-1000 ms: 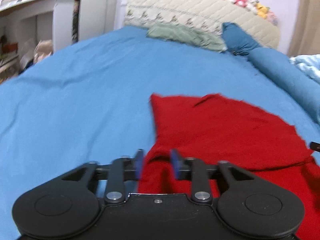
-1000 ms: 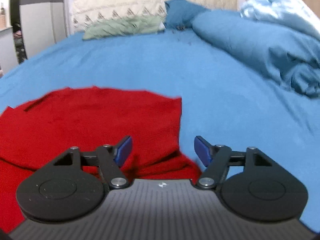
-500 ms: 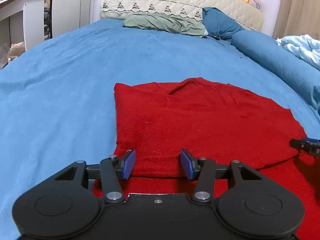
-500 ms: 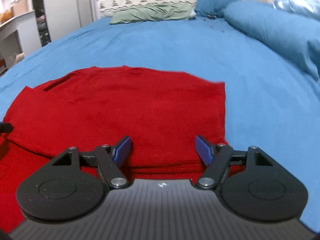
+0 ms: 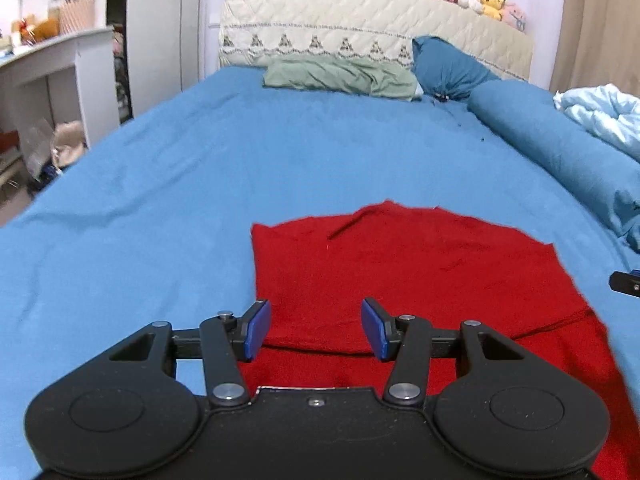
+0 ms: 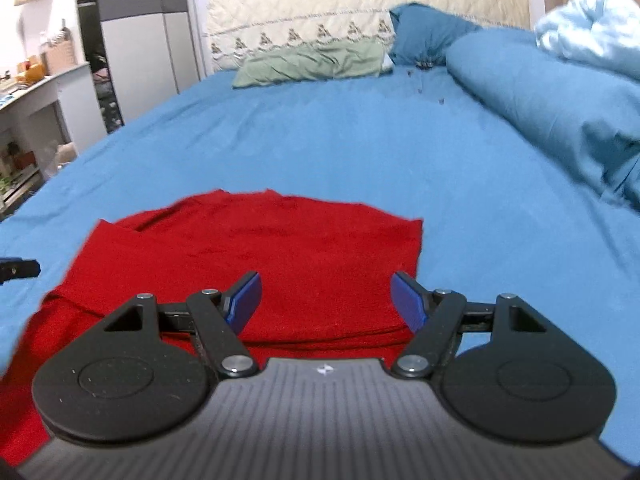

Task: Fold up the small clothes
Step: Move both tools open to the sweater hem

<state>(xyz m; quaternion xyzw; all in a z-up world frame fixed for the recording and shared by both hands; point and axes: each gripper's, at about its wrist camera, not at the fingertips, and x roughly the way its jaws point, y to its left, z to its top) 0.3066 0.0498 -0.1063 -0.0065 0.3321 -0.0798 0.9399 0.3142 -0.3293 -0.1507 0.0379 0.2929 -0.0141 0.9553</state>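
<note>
I hold the left gripper [image 5: 316, 330] and right gripper [image 6: 326, 300] above the near fold of the red knitted garment [image 5: 420, 272]. Both are spread and pinch nothing; the left jaws have just been opening. The garment lies folded on the blue bedsheet [image 5: 160, 200], freed so the fold settles. A green pillow [image 5: 340, 76] and rolled blue duvet [image 5: 560, 148] lie well apart, obstructing nothing.

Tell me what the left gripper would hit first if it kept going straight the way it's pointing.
Probably the red garment: the left gripper angles down over its folded top layer, jaws open and empty. Depth is unclear, but nothing else lies in the way.
</note>
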